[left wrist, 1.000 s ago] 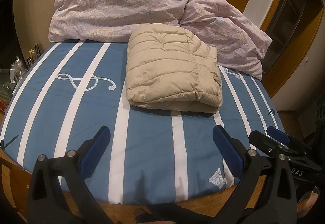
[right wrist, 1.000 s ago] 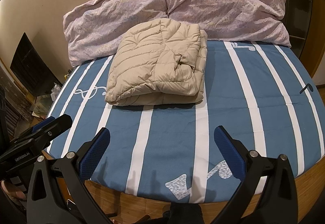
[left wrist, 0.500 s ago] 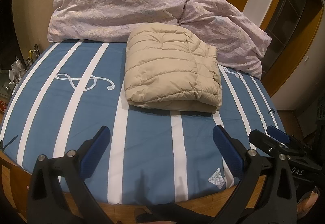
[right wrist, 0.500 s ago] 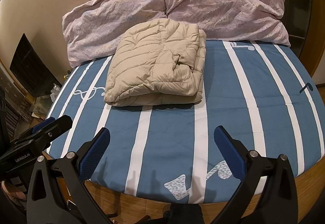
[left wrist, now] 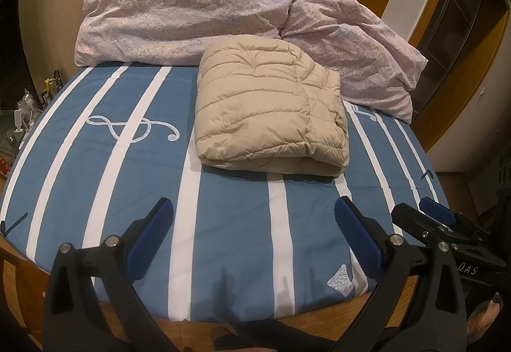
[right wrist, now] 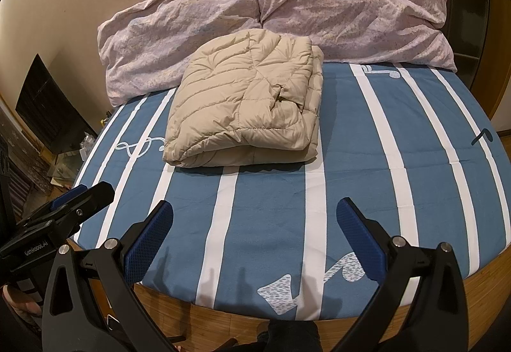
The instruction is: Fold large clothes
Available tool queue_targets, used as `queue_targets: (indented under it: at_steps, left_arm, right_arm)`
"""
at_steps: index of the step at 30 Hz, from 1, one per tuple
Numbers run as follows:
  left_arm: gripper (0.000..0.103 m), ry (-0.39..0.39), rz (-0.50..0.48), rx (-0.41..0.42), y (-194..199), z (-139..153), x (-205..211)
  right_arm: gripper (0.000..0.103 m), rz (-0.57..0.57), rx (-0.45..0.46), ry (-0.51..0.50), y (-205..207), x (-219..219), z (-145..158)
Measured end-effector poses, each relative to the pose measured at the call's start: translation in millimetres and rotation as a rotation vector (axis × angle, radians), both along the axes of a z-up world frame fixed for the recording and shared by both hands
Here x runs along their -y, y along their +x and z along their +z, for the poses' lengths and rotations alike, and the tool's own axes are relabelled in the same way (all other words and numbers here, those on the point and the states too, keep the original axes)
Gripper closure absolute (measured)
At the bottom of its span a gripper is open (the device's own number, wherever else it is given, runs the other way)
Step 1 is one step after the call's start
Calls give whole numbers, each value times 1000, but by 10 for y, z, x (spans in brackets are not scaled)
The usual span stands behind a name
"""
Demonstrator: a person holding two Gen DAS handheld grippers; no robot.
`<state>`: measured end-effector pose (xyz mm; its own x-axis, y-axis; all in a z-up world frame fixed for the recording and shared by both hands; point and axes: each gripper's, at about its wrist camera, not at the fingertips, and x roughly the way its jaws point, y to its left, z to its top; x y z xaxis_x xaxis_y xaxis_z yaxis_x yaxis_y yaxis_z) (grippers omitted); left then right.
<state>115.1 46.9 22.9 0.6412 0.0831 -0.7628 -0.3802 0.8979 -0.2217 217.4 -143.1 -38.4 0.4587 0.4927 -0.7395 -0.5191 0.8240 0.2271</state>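
Beige folded puffer jacket (left wrist: 271, 112) lies on bed (left wrist: 230, 224), well beyond your left gripper (left wrist: 255, 234) and right gripper (right wrist: 255, 237); both jaws wide, empty, hovering level at bed's foot.

Folded beige jacket (left wrist: 268, 116): underside and inner layers hidden against bed (left wrist: 230, 224); far edge of bed covered by lilac duvet (left wrist: 191, 10)
Bedside clutter (left wrist: 28, 106) past bed's left edge: too small to identify
Bed's near corners: cut off behind gripper arms

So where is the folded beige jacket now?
The folded beige jacket lies mid-bed on the blue striped sheet, against the pink pillows, right of the treble clef print.
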Motion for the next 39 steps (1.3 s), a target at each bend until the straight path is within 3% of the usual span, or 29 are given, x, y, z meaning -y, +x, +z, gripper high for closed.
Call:
queue_targets:
  at_steps: [39]
  left_arm:
    - [3, 0, 2, -4, 17, -18, 18]
  right_arm:
    - [1, 2, -8, 1, 20, 6, -6]
